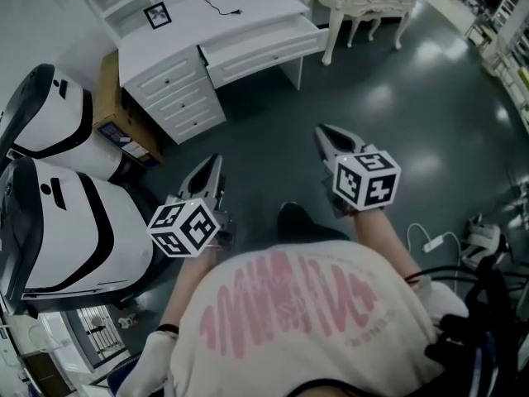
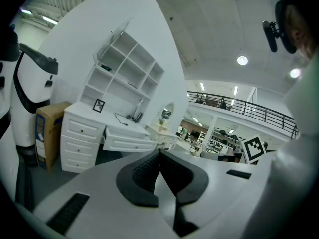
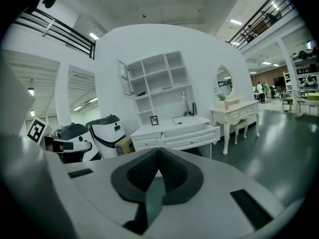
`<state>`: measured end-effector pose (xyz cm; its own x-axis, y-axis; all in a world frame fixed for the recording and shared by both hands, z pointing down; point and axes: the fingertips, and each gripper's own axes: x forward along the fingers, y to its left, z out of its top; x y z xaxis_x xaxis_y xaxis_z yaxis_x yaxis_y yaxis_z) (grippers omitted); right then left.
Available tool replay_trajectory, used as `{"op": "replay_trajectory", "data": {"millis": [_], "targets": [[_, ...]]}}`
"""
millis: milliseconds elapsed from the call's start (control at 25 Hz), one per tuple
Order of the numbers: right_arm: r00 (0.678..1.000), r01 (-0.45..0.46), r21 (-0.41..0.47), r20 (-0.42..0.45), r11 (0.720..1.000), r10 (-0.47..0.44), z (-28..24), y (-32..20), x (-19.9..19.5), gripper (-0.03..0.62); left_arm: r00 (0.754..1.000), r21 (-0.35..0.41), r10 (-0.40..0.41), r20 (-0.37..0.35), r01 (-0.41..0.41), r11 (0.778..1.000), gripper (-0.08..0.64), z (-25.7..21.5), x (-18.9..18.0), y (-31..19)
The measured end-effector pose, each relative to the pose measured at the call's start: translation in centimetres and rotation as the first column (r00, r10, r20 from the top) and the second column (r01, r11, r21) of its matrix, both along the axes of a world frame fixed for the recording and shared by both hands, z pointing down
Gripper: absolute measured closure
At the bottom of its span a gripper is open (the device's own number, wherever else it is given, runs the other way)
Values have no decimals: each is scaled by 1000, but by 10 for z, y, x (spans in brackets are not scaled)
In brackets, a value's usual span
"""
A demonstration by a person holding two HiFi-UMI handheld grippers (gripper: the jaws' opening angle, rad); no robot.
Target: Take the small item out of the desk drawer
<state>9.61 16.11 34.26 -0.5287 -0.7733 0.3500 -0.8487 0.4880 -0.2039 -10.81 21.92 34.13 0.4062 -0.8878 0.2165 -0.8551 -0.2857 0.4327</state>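
Left gripper [image 2: 159,156]: ribbed black pads were closed tip to tip, nothing between them. Right gripper [image 3: 158,156]: the same, shut and empty. Both were held level-ish over the dark glossy floor [image 1: 397,114], pointing at the white desk [image 1: 190,23], well apart from it.

Wide centre drawer [image 1: 264,52] stood partly pulled out; the stack of three side drawers [image 1: 178,98] with small round knobs was closed. The small item showed in no view, so it was presumably inside a drawer.

Judgement: the item is probably light and rigid enough for a pinch across its narrowest width. The drawer fronts look smooth-painted and slick, and the knobs are a small target for the pads.

A small picture frame [image 1: 157,14] and a black cable [image 1: 221,2] lay on the desktop. A cardboard box [image 1: 120,114] stood beside the desk.
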Motion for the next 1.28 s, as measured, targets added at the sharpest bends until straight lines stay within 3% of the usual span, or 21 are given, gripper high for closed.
{"op": "replay_trajectory", "data": {"millis": [240, 520, 880, 1120, 1280], "targets": [[1000, -7, -24, -8, 1000, 7, 14, -37, -6, 575, 1000, -16, 22, -6, -22, 1000, 531, 9, -1, -42], [1000, 12, -34, 8, 999, -12, 17, -115, -24, 575, 1000, -17, 7, -6, -7, 1000, 531, 6, -18, -114], [998, 54, 36, 35, 998, -55, -14, -227, -46, 575, 998, 62, -57, -3, 57, 996, 531, -22, -45, -211], [989, 87, 108, 109, 990, -99, -37, -266, -54, 575, 998, 96, -55, -24, 57, 994, 531, -33, -48, -252], [985, 92, 109, 133, 990, -107, -38, -284, -53, 575, 999, 96, -51, -18, 52, 994, 531, -33, -47, -274]]}}
